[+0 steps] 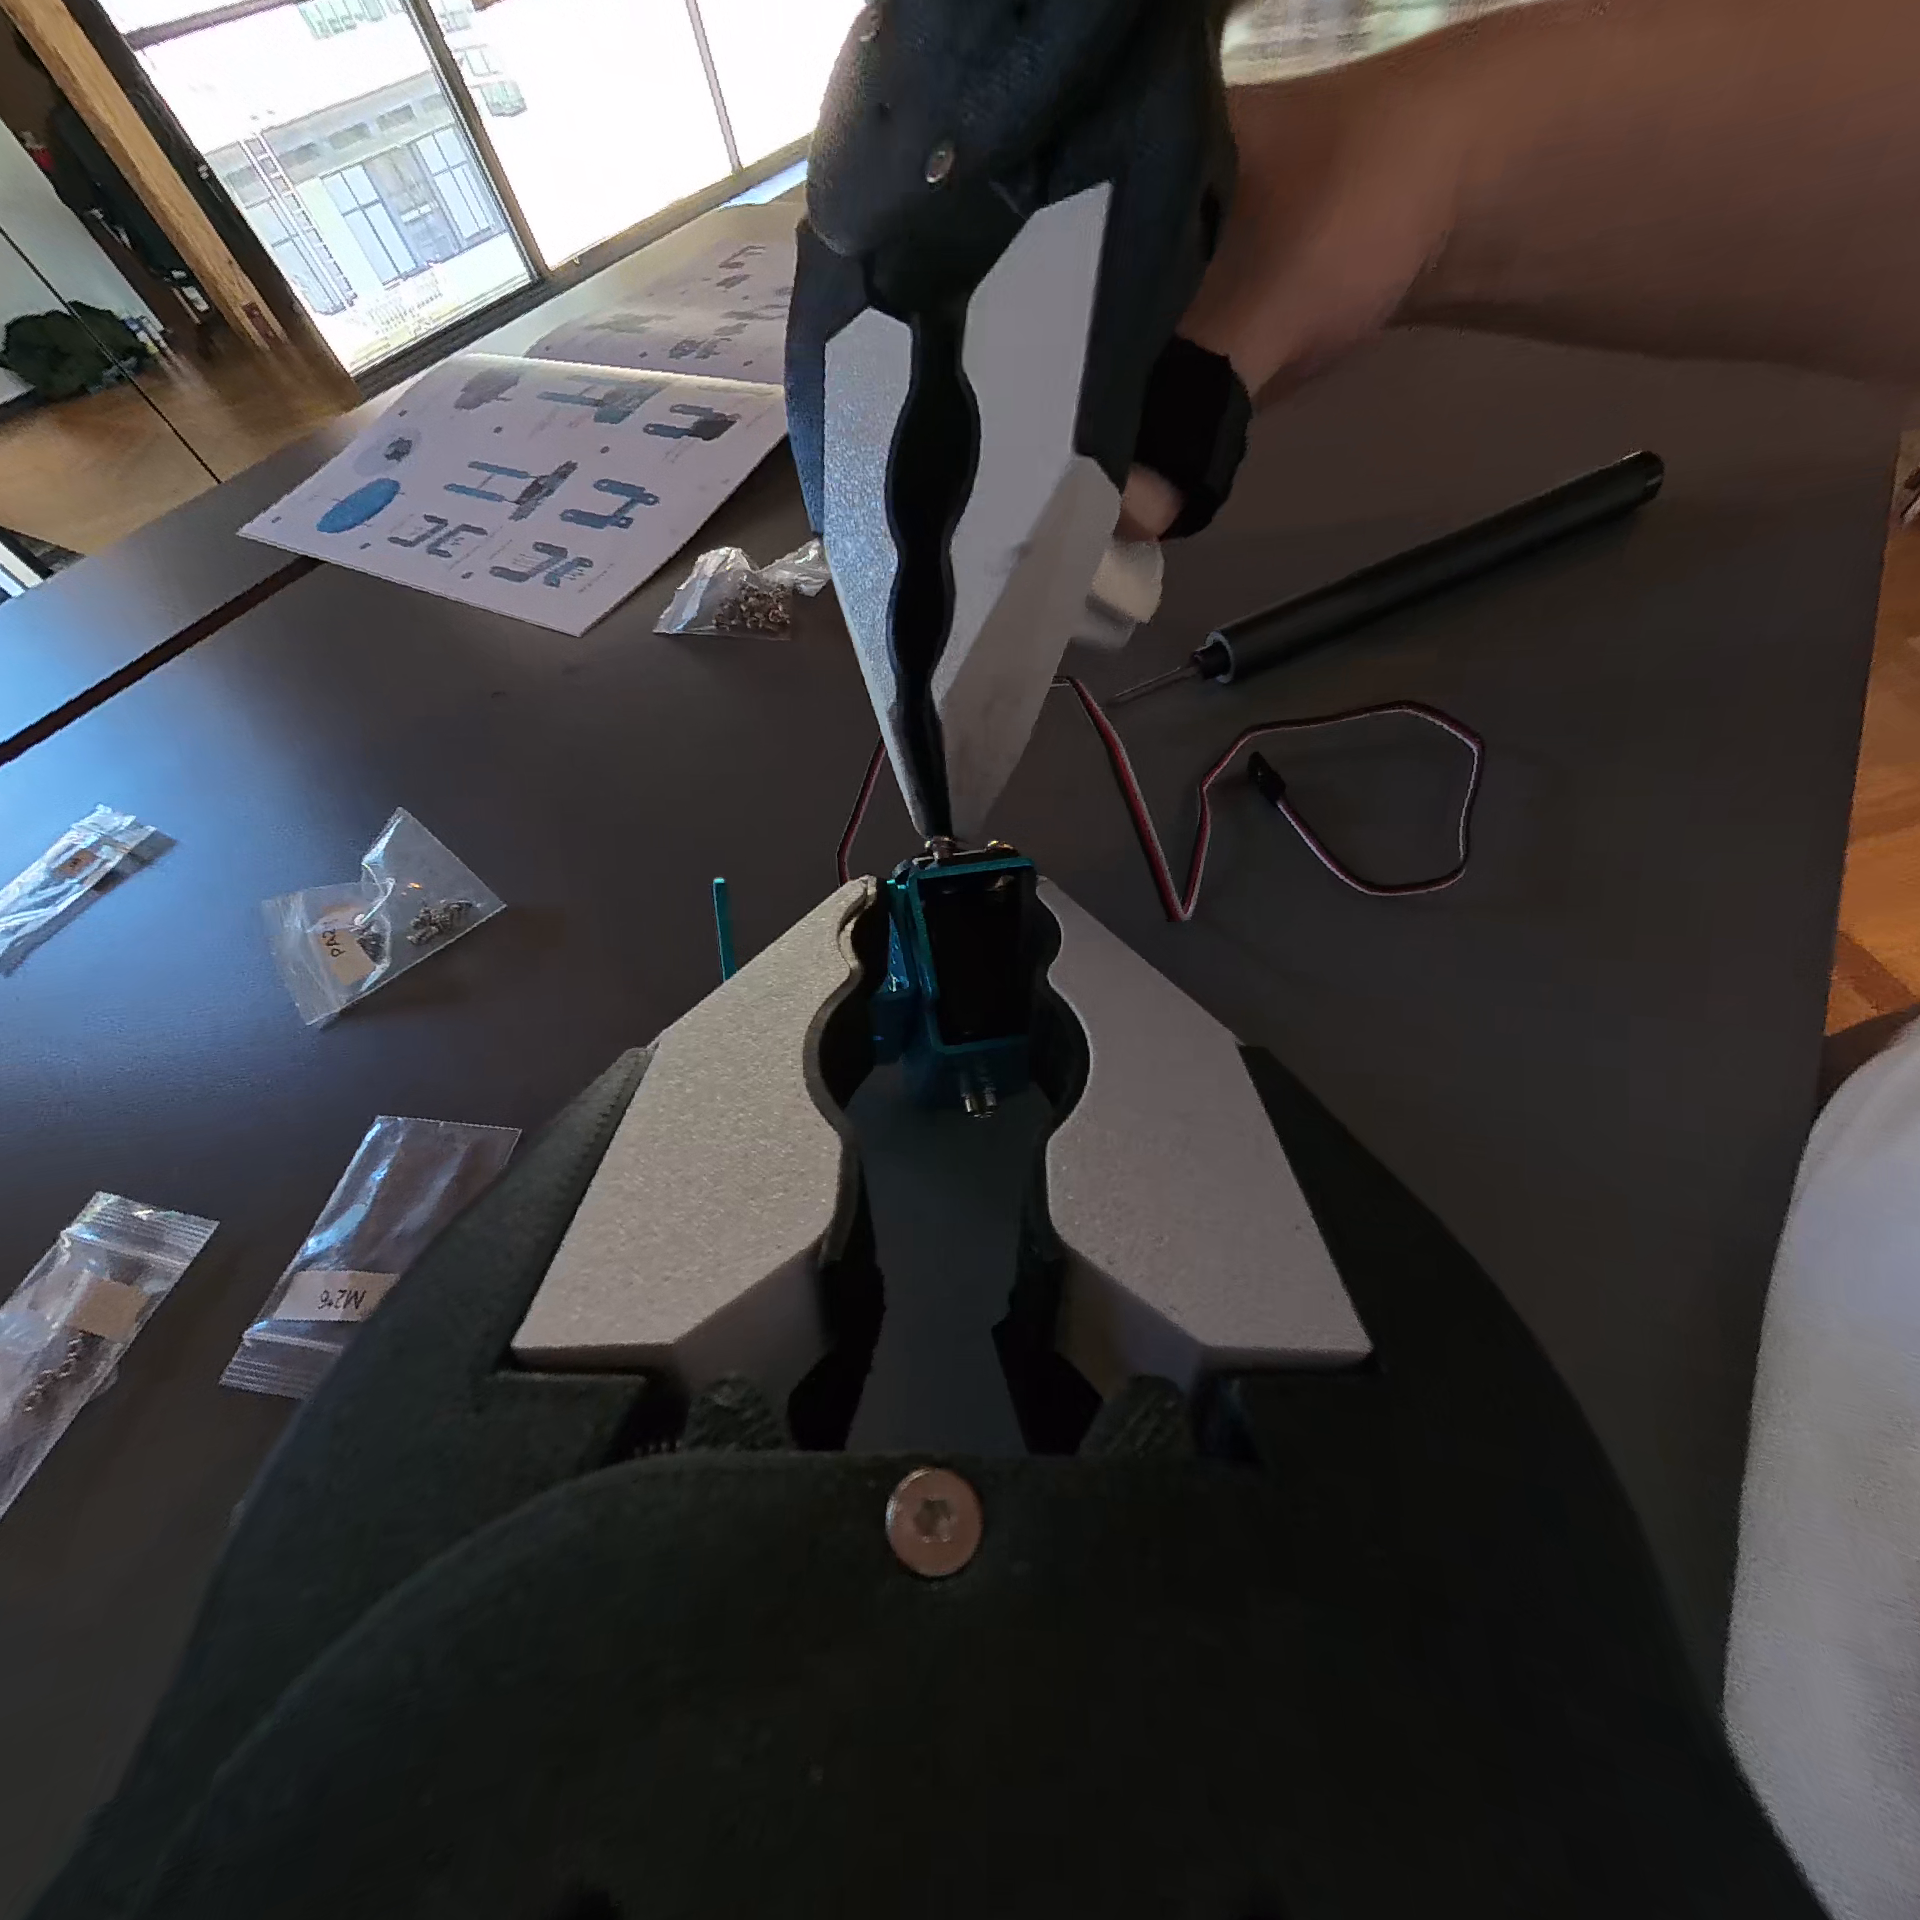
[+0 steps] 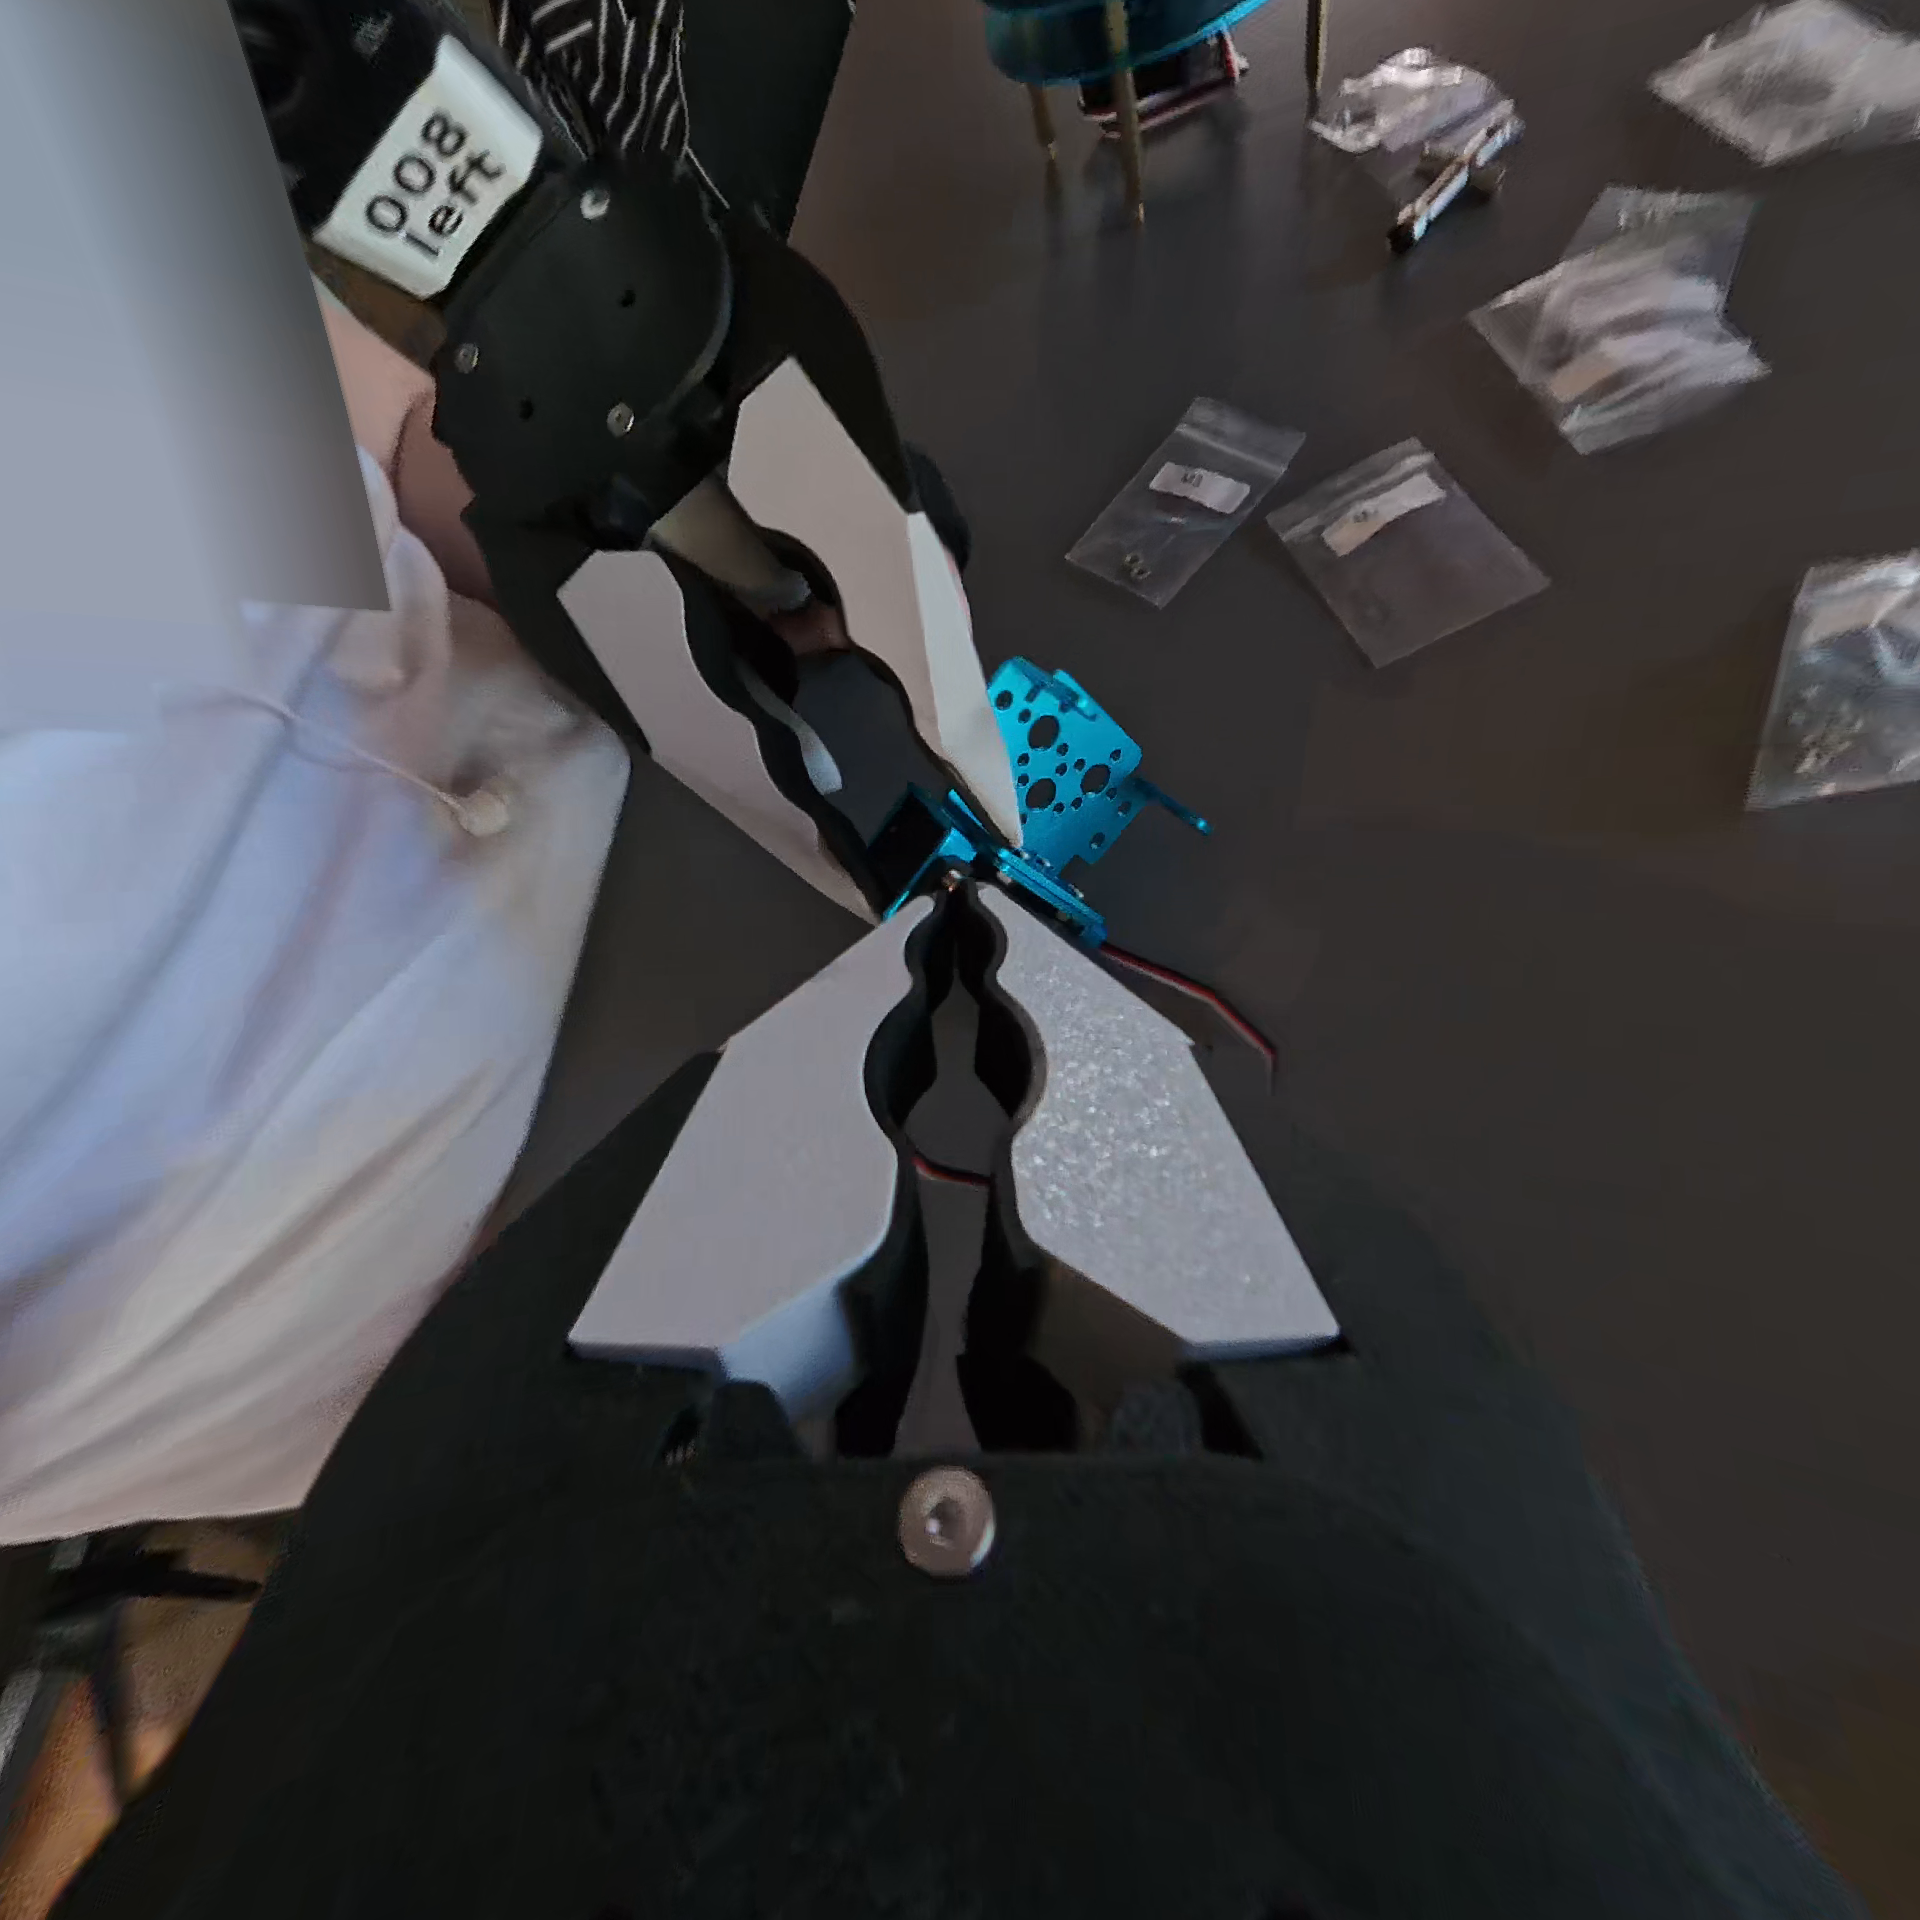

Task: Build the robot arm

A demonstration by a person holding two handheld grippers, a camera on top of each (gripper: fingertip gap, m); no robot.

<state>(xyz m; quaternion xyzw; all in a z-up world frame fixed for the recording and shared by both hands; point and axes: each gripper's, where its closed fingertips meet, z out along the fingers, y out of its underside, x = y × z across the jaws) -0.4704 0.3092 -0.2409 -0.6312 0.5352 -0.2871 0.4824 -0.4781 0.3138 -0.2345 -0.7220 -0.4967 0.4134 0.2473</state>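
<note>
— Left tongs [image 1: 951,894] clenched on what?
— On the blue bracket [image 1: 961,971] with its black servo, just over the table [image 1: 623,748]. Right tongs [image 2: 961,909] pinch a small screw-like bit at its top — tips touching.
— Writing?
— White labels on some bags [image 1: 379,935]; a printed sheet [image 1: 540,478]. Five bags in the left view, one screwdriver [image 1: 1434,566].

I am looking at what seems a bright office or maker room arranged for assembling a kit. On the dark table [image 1: 499,748] I see many small clear bags of screws [image 1: 384,925], a printed instruction sheet [image 1: 520,468] with diagrams and a slim black screwdriver [image 1: 1434,566]. Behind are large windows [image 1: 416,156] and a wooden floor [image 1: 94,457].
</note>
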